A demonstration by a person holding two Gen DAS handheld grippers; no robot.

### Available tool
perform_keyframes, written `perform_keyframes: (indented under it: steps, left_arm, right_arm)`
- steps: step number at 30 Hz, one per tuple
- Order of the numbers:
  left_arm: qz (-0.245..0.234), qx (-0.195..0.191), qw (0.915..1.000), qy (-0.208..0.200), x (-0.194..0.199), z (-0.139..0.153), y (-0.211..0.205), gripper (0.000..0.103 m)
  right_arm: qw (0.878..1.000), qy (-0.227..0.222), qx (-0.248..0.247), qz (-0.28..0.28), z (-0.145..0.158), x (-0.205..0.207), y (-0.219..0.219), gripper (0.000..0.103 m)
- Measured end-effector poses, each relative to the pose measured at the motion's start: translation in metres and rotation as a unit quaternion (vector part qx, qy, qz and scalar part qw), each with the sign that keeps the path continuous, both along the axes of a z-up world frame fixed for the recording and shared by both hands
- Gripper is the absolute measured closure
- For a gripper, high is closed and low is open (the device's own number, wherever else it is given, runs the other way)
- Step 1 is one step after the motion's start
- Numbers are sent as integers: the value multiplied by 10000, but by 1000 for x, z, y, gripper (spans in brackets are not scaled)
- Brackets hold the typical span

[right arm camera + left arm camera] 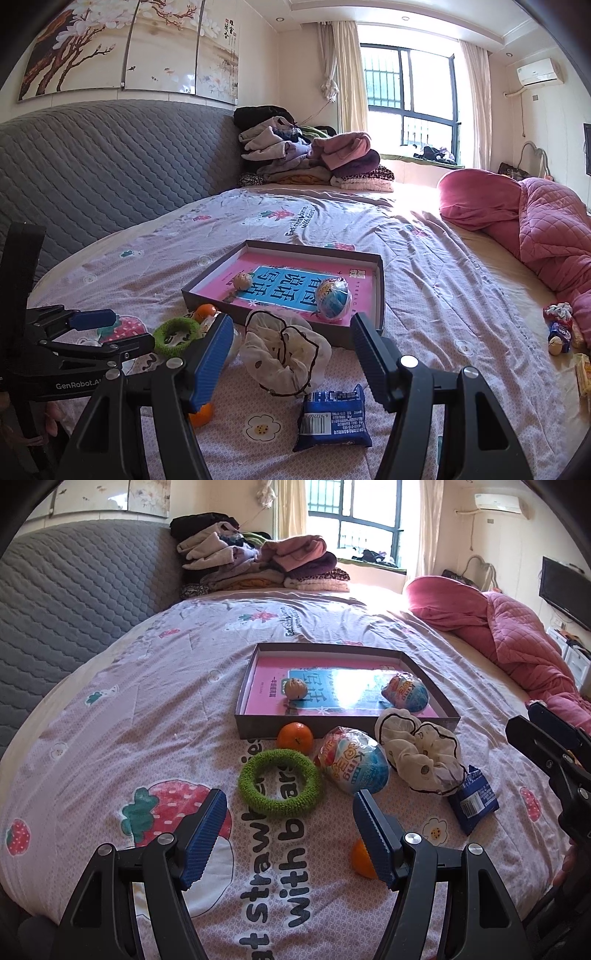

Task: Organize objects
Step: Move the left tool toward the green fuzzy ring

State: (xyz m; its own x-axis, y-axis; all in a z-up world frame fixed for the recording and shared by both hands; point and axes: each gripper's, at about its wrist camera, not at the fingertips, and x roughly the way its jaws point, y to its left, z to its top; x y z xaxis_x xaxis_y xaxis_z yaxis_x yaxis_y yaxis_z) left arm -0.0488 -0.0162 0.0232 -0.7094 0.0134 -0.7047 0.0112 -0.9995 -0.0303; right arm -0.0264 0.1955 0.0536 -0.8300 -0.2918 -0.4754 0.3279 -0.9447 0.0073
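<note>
- I see a bed (147,686) under a lilac strawberry-print quilt, with a shallow dark tray (255,731) lying in the middle of it.
- Inside the tray, on a pink and blue card, sit a small tan round toy (295,689) and a foil-wrapped toy egg (406,693).
- My left gripper (290,830) hovers above the quilt, jaws spread wide with nothing between them.
- My right gripper (291,354) also has its jaws spread wide and grips nothing; it points at a white scrunchie (284,354) and a blue snack packet (332,419).
- Just in front of the tray, the left view shows a whole tangerine (295,735), a fuzzy green ring (279,782) and a second foil egg (352,762), close together.
- From the right view, the left blue pad hides that second egg and covers part of the ring (176,334).
- A second tangerine (364,858) is half hidden behind a pad in both views.
- Only the right view shows a small cluster of wrapped sweets (559,330) at the far right edge of the bed, well apart from the tray.
- Only the right view shows the flowering-branch wall panels (125,48) above the grey quilted headboard (92,166).
- Folded clothes (258,561) are stacked by the window, and a pink quilt (517,627) is bunched along the right.
</note>
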Motion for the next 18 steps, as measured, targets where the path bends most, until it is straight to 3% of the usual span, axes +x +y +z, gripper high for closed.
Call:
perform_keyframes:
  steps: [18]
  left_arm:
    - [-93,-10,9988,-473,-10,-23,-4,31]
  right_arm:
    - [9994,-322,126,-26,-15,-9,-1,38]
